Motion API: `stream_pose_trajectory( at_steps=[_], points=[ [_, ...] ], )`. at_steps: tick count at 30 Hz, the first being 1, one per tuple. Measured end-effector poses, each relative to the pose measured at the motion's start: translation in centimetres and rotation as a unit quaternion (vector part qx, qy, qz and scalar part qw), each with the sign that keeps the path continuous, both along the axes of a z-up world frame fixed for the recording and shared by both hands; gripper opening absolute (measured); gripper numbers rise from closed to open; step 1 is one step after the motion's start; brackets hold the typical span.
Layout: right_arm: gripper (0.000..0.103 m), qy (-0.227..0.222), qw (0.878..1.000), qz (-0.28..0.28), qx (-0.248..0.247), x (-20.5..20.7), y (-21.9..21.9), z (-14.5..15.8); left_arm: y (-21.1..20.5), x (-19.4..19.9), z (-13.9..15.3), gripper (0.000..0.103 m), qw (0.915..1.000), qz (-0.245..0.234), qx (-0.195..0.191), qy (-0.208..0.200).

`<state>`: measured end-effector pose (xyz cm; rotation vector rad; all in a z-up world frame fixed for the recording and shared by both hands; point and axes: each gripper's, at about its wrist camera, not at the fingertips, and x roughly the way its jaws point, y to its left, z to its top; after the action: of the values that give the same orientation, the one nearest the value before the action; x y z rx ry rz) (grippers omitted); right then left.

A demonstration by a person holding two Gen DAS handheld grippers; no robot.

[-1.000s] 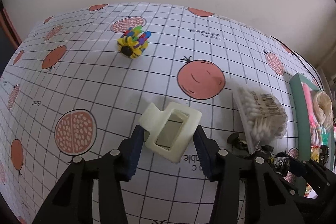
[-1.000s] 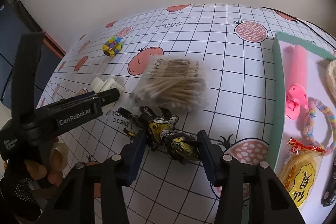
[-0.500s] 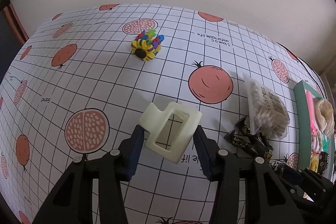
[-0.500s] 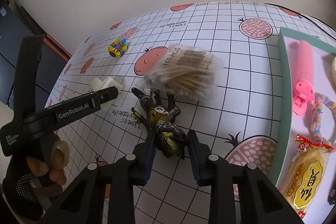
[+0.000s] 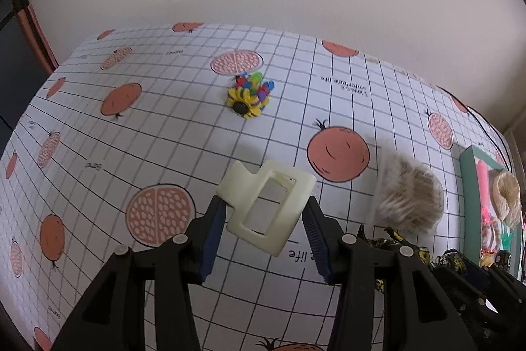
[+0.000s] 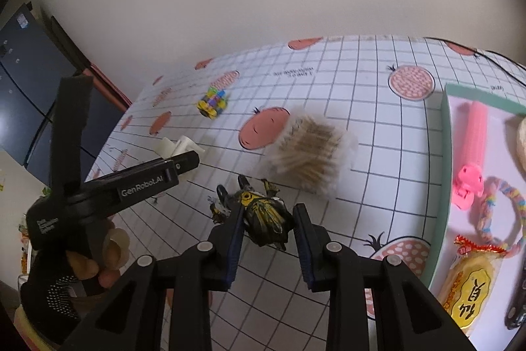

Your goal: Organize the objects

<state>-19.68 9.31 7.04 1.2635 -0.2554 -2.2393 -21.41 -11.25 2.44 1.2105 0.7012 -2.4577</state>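
My left gripper [image 5: 264,221] is shut on a cream hair claw clip [image 5: 268,206], held just above the fruit-print tablecloth. From the right wrist view this clip [image 6: 179,147] peeks out behind the left gripper's finger [image 6: 157,176]. My right gripper [image 6: 268,231] is shut on a black-and-yellow toy figure [image 6: 266,217], its limbs sticking out to the left. Part of that toy [image 5: 393,240] shows at the lower right of the left wrist view. A bag of cotton swabs [image 6: 312,153] [image 5: 407,198] lies just beyond the toy and looks blurred.
A small multicoloured toy with a yellow flower [image 5: 250,96] [image 6: 213,102] sits farther back. On the right stands a teal tray [image 6: 443,153] [image 5: 465,163] holding a pink roller [image 6: 476,127], pink clip [image 6: 466,189], rainbow braid [image 6: 503,203] and yellow snack packet [image 6: 473,282]. A gloved hand [image 6: 59,282] holds the left gripper.
My right gripper's fingers have narrowed onto the black-and-yellow toy. The swab bag has shifted and turned. The left gripper keeps its hold on the clip and has tilted upward.
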Motion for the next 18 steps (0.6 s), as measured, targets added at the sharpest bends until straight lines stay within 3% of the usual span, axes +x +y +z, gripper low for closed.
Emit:
stream_pose_trajectory(
  at_steps=[12, 18],
  points=[
    [0.032, 0.028, 0.999, -0.015, -0.019, 0.3, 1.2, 2.6, 0.0, 0.6, 2.5, 0.050, 0.9997, 0.004, -0.018, 0.016],
    [0.032, 0.039, 0.998, -0.049, -0.008, 0.1, 3.9, 3.3, 1.4, 0.2, 3.6, 0.050, 0.9996, -0.005, -0.014, 0.024]
  ],
)
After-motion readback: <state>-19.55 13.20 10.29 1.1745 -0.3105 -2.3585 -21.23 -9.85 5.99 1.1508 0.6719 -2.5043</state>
